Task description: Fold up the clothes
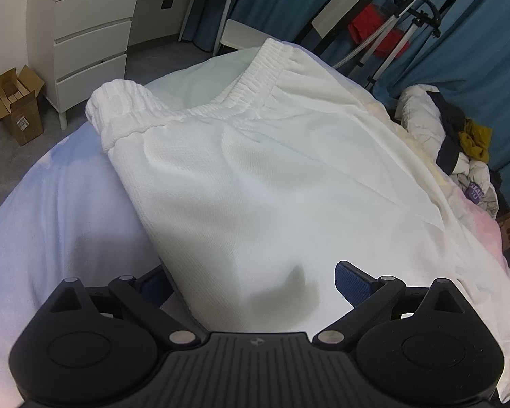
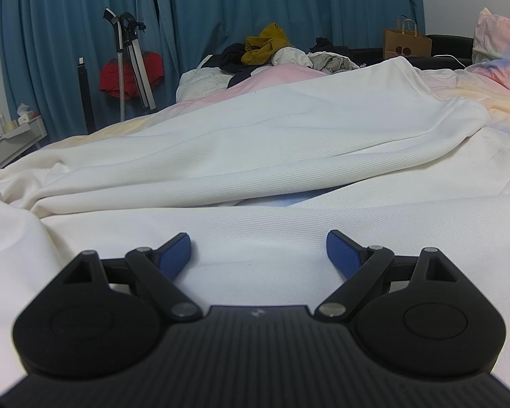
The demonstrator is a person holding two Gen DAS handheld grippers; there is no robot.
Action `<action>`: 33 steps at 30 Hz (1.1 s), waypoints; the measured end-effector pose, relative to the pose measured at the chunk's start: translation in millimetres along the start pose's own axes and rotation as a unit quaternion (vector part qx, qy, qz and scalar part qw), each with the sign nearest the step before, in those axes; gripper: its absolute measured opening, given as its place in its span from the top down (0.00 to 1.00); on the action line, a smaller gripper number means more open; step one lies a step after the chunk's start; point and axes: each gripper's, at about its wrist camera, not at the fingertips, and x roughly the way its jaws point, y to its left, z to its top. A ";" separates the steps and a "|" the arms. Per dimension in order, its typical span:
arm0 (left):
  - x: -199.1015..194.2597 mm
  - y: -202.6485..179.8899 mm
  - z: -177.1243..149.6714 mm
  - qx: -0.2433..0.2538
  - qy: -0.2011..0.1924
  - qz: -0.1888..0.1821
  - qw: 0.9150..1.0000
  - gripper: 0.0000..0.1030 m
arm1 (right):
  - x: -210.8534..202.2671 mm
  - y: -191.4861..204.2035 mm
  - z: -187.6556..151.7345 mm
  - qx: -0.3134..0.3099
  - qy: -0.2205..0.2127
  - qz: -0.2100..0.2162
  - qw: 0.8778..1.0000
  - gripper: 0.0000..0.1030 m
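A pair of white knitted trousers with a ribbed elastic waistband (image 1: 275, 156) lies spread across a bed covered in a pastel pink, blue and yellow sheet (image 1: 51, 204), the waistband toward the far edge of the bed and partly turned over at its left end. Seen from the left wrist, the left tongs (image 1: 251, 278) hang just above the white cloth with their blue-padded fingers (image 1: 352, 282) set wide apart; the left-hand finger sits at the trouser edge, partly hidden by the fabric, and nothing is pinched between them. A dark shadow falls on the cloth between the two fingers.

From the right wrist, the right tongs (image 2: 258, 251) sit low over a trouser leg (image 2: 255, 238), their fingers also spread wide and gripping nothing, with the white fabric stretching beneath and ahead of them. A second fold of the same garment crosses the bed beyond, a strip of blue sheet showing in the gap between the two.

At the far side of the bed lies a heap of unfolded clothes topped by a mustard-yellow garment (image 2: 265, 42), beside a brown paper carrier bag (image 2: 406, 44). Teal curtains (image 2: 255, 0) hang behind. A white chest of drawers (image 1: 88, 44) and an open cardboard box (image 1: 17, 105) stand on the grey floor.
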 end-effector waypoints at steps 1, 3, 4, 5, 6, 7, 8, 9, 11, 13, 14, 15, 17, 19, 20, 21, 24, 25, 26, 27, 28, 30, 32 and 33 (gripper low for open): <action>-0.6 0.1 0.2 -0.001 -0.001 -0.001 1.000 0.04 | -0.1 0.0 0.0 0.000 0.000 0.000 1.000 0.14; -1.4 0.8 0.5 -0.004 -0.001 -0.004 1.000 0.04 | -0.1 0.1 -0.1 0.000 0.000 0.000 1.000 0.14; -1.7 1.4 0.6 -0.006 0.000 -0.006 1.000 0.04 | 0.0 0.0 0.0 0.000 0.000 0.000 1.000 0.14; -2.0 1.8 0.6 -0.008 -0.001 -0.006 1.000 0.04 | 0.1 -0.2 0.1 0.000 0.000 0.000 1.000 0.14; -2.2 2.3 0.5 -0.010 -0.002 -0.006 1.000 0.04 | 0.2 -0.3 0.2 0.000 0.000 0.000 1.000 0.14; -2.4 2.8 0.5 -0.011 -0.002 -0.006 1.000 0.04 | 0.3 -0.4 0.3 0.000 0.000 0.000 1.000 0.14; -3.2 2.9 0.6 -0.011 -0.004 -0.007 1.000 0.04 | 0.4 -0.6 0.4 0.000 0.000 0.001 1.000 0.14; -3.9 3.1 0.7 -0.010 -0.005 -0.008 1.000 0.04 | 0.4 -0.8 0.5 0.000 0.000 0.001 1.000 0.14; -4.9 3.8 0.6 -0.011 -0.007 -0.011 1.000 0.04 | 0.4 -0.7 0.4 0.000 0.001 0.001 1.000 0.14; -5.2 5.5 0.9 -0.014 -0.006 -0.016 1.000 0.04 | 0.3 -0.6 0.4 0.000 0.001 0.000 1.000 0.14; -5.3 6.8 1.2 -0.017 -0.005 -0.019 1.000 0.04 | 0.3 -0.5 0.3 0.000 0.001 0.000 1.000 0.14; -6.0 8.8 1.5 -0.022 -0.005 -0.022 1.000 0.04 | 0.3 -0.4 0.2 0.000 0.001 0.000 1.000 0.14; -7.2 11.9 1.4 -0.030 -0.005 -0.027 0.999 0.04 | 0.2 -0.6 -0.2 0.001 -0.001 0.001 1.000 0.14; -7.8 14.1 1.1 -0.036 -0.005 -0.033 0.999 0.04 | 0.6 -1.2 -0.5 0.002 -0.001 0.003 1.000 0.14; -7.5 15.5 1.4 -0.040 -0.005 -0.036 0.999 0.04 | 1.0 -1.6 -0.6 0.003 -0.001 0.004 1.000 0.13; -7.1 17.0 1.4 -0.045 -0.004 -0.037 0.998 0.04 | 2.1 -1.3 0.1 0.001 0.001 0.004 1.000 0.12; -5.7 21.6 1.7 -0.061 -0.004 -0.042 0.997 0.04 | 3.6 1.0 0.7 -0.009 0.002 -0.002 1.000 0.12; -5.3 22.6 1.9 -0.064 -0.005 -0.041 0.997 0.04 | 3.6 0.8 0.4 -0.009 0.000 -0.001 1.000 0.12; -4.9 23.5 2.0 -0.066 -0.006 -0.040 0.997 0.04 | 3.3 -0.8 0.0 -0.005 -0.001 0.002 1.000 0.12; -4.3 24.3 2.2 -0.069 -0.004 -0.040 0.997 0.04 | 3.0 -2.7 -0.3 -0.001 -0.003 0.006 1.000 0.12; -3.7 25.1 2.4 -0.073 -0.003 -0.040 0.997 0.04 | 2.0 -3.5 0.3 0.001 0.000 0.008 1.000 0.12; -4.3 25.7 1.7 -0.077 -0.003 -0.043 0.996 0.04 | -2.4 -3.7 3.1 0.000 0.005 0.008 1.000 0.13; -4.8 26.2 0.9 -0.081 -0.003 -0.045 0.996 0.04 | -10.0 -2.8 7.3 -0.004 0.008 0.002 1.000 0.14; -5.0 26.2 0.5 -0.081 -0.003 -0.047 0.996 0.04 | -16.8 -2.0 10.7 -0.006 0.000 -0.015 1.000 0.14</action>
